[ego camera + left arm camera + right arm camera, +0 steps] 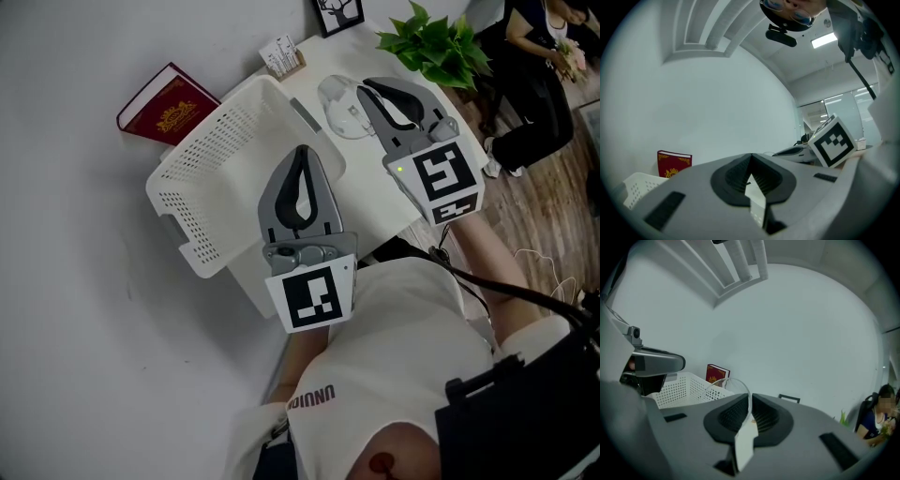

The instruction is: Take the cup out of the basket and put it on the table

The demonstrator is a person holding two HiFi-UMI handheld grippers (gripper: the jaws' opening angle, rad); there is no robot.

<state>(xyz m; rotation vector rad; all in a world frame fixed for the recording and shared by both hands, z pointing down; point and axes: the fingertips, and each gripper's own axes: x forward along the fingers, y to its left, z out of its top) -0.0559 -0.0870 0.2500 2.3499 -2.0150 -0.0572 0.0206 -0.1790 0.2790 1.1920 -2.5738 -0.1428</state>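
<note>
One hand-held gripper [367, 89], near-shut on cup [337, 111]

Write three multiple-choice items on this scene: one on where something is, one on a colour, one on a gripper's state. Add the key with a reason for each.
1. Where is the cup relative to the basket?
A. inside it
B. under it
C. outside it, towards the plant

2. What colour is the book?
A. red
B. green
C. blue

3. What state is the right gripper in?
A. fingers wide apart, empty
B. fingers closed on the cup's rim
C. out of sight in every view

Key:
1 C: the head view shows the clear cup past the basket's wall, on the plant's side.
2 A: its cover is dark red with gold print.
3 B: the right gripper view shows the clear rim pinched between the fingers.
</note>
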